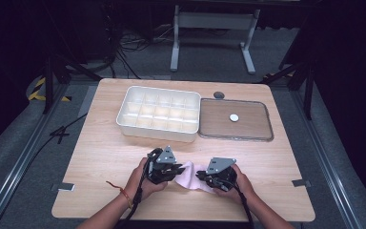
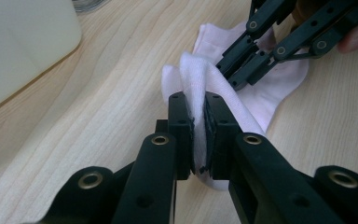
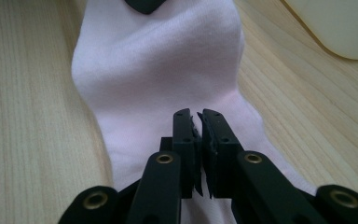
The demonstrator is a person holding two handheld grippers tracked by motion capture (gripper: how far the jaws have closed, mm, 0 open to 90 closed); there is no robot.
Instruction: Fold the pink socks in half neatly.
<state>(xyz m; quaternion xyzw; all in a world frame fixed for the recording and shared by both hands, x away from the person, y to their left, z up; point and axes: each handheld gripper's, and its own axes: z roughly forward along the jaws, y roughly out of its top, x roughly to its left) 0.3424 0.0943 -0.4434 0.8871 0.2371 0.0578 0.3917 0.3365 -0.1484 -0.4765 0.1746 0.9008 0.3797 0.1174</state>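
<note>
Both hands rest at the table's near edge, high view: left gripper [image 1: 171, 168] and right gripper [image 1: 205, 175] flank a pale pink cotton sock [image 1: 190, 175], below a white compartmented plastic tray [image 1: 158, 113]. Left gripper view: jaws pinch a raised fold of sock [image 2: 200, 88], seemingly for folding. Right gripper view: jaws are closed on the sock [image 3: 168, 60], apparently anchoring it flat.

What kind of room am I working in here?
Probably a lab or recording studio, not a home: dark curtained walls, loose cables on grey carpet, a metal rail beside the wooden table, and a white stand frame behind.

Divided tray [image 1: 158, 114] behind sock [image 1: 190, 174], flat lid [image 1: 236, 119] right of tray, all on table [image 1: 105, 148]
</note>
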